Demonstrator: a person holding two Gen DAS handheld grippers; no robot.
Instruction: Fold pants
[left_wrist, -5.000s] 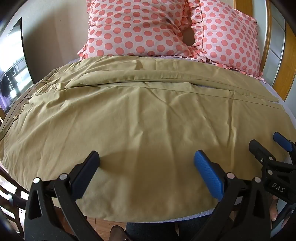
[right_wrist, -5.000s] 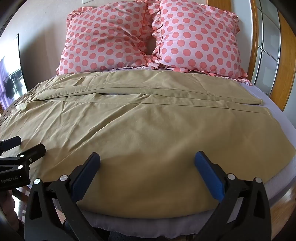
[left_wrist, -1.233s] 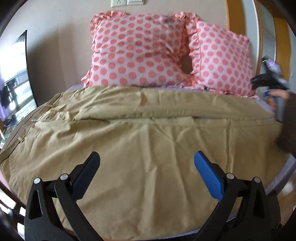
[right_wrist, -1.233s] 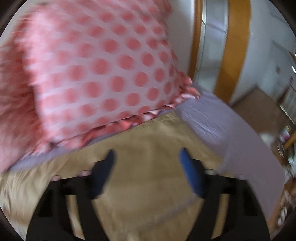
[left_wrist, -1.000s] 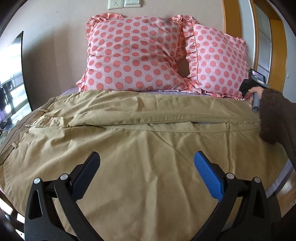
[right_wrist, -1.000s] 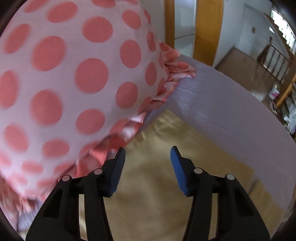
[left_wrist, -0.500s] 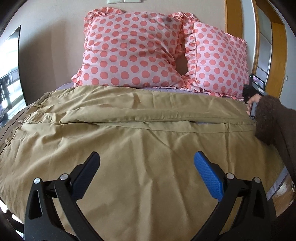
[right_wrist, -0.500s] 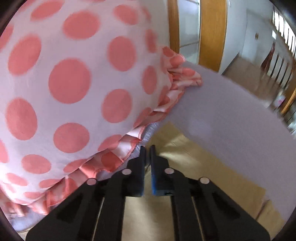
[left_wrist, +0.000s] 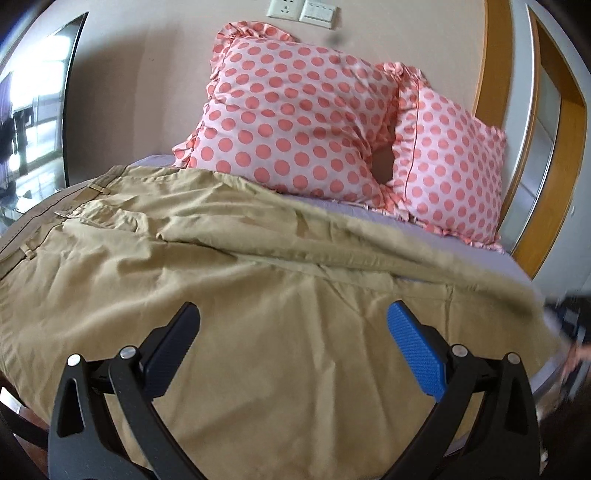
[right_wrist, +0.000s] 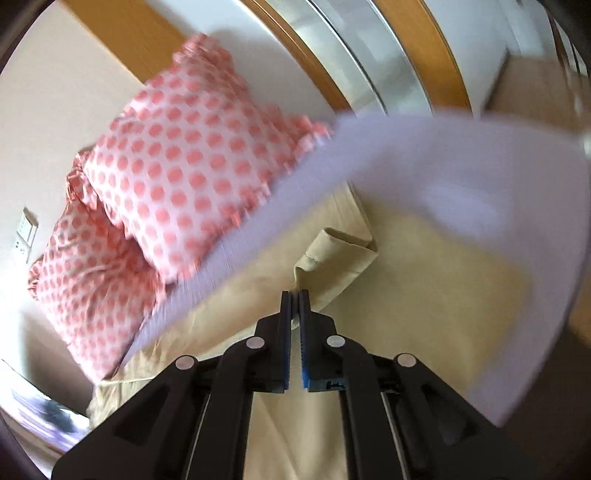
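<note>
Khaki pants (left_wrist: 229, 266) lie spread across the bed, waistband at the left, legs running right. My left gripper (left_wrist: 291, 332) is open and empty above the near leg's middle. My right gripper (right_wrist: 294, 295) is shut on the hem of the far pant leg (right_wrist: 332, 254), which is lifted and pulled off the lilac sheet (right_wrist: 461, 177). In the left wrist view the right gripper shows only as a dark blur (left_wrist: 570, 317) at the right edge.
Two pink polka-dot pillows (left_wrist: 295, 125) lean on the wall at the bed's head. A wooden door frame (left_wrist: 546, 155) stands at the right. A window (left_wrist: 33, 110) is at the left. The bed's near edge drops to the floor.
My right gripper shut on the far leg's hem and has pulled it back toward the near side. My left gripper has shifted left and tilted, still open.
</note>
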